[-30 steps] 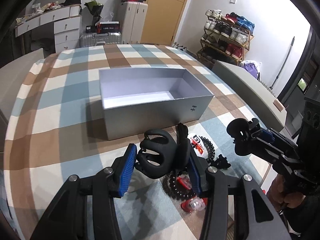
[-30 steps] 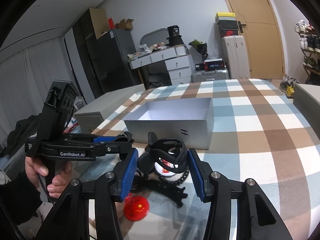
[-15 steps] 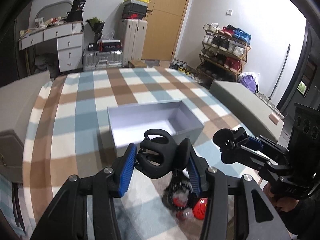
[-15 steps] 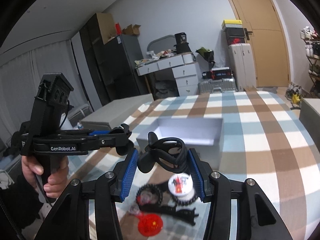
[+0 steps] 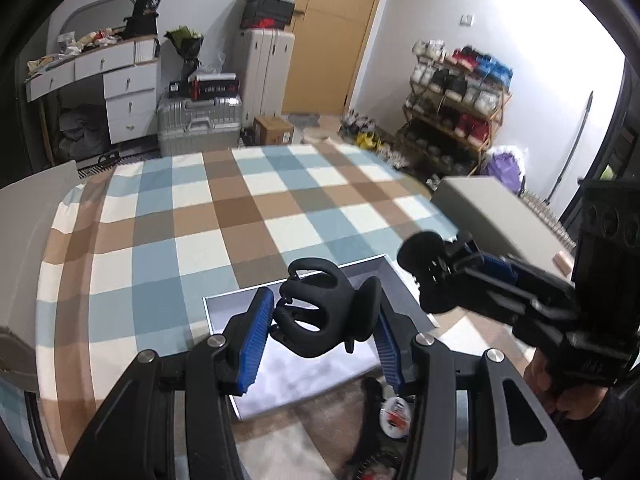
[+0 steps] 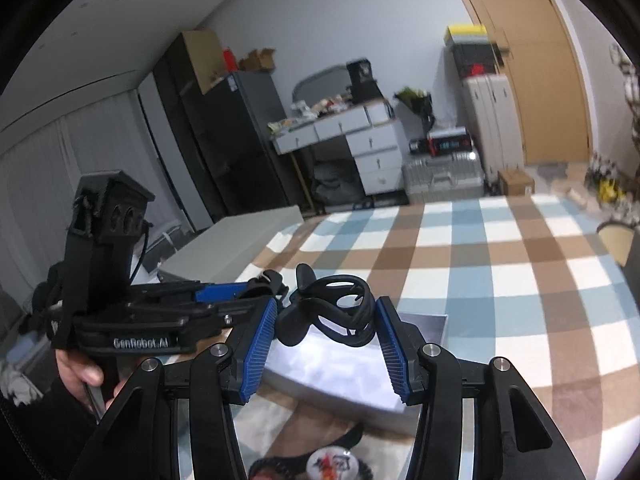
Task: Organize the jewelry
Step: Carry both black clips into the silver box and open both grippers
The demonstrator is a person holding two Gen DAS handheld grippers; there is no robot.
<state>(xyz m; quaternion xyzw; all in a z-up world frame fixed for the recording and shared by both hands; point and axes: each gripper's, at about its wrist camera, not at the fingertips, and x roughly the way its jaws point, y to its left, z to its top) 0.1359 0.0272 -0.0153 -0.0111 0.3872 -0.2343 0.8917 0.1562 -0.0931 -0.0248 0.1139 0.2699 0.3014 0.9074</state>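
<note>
My left gripper [image 5: 320, 320] is shut on a black hair claw clip [image 5: 320, 312] and holds it in the air above the grey open box [image 5: 224, 316]. My right gripper [image 6: 326, 322] is shut on a second black hair claw clip [image 6: 332, 316], also above the box [image 6: 424, 328]. The right gripper shows at the right of the left wrist view [image 5: 424, 264]. The left gripper shows at the left of the right wrist view [image 6: 276, 284]. A black bead bracelet with a white badge [image 5: 394, 416] lies on the table in front of the box; it also shows in the right wrist view [image 6: 334, 464].
The box stands on a checked tablecloth [image 5: 200, 216]. A grey bench [image 5: 492, 208] runs along the table's right side and another [image 6: 232, 248] along its left. A shoe rack [image 5: 456, 104], suitcases [image 5: 200, 124] and a desk [image 5: 104, 80] stand beyond.
Both grippers have risen and tilted up with their clips. The box and the jewellery on the table have dropped toward the bottom of both views.
</note>
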